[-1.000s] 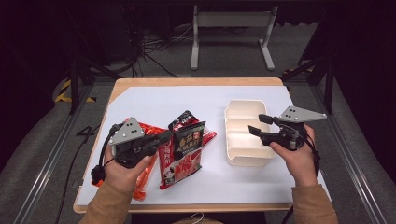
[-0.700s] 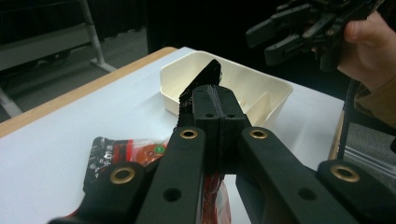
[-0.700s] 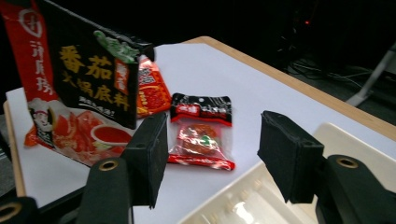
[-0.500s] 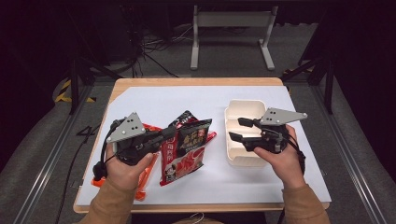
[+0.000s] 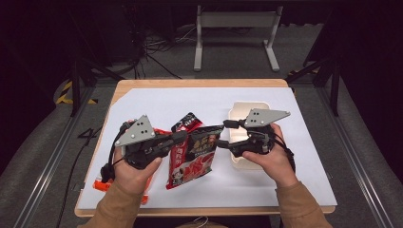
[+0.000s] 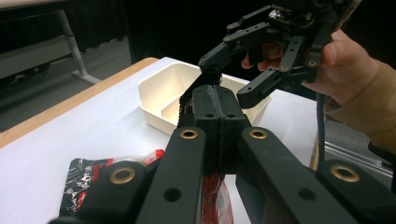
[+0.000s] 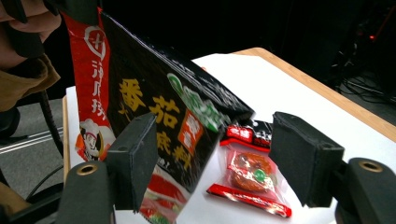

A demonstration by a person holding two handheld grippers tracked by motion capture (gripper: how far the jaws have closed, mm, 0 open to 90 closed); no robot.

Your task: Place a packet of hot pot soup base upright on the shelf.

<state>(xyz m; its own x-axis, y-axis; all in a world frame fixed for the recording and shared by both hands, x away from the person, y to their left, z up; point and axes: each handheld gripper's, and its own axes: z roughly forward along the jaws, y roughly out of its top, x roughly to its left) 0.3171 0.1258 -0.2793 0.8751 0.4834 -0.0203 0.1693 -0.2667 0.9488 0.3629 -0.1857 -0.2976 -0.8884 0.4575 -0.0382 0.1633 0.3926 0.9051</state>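
Observation:
My left gripper (image 5: pixel 183 137) is shut on the left edge of a black-and-red seasoning packet (image 5: pixel 195 152) and holds it upright above the white sheet. In the left gripper view the jaws (image 6: pixel 215 100) meet on the packet's thin edge (image 6: pixel 187 105). My right gripper (image 5: pixel 225 134) stands open at the packet's right edge. Its jaws have just been opening. In the right gripper view the packet (image 7: pixel 159 102) hangs between the pads (image 7: pixel 135 158), and they do not press on it.
A white divided container (image 5: pixel 247 108) sits on the table under my right hand. A smaller red-and-black packet (image 7: pixel 250 175) lies flat behind the held one. An orange packet (image 5: pixel 102 184) lies under my left wrist. The wooden table edge (image 5: pixel 199 83) runs along the back.
My right gripper has moved left from over the container to the packet's right edge, with its jaws spread wider. The left gripper has kept still with the packet in it.

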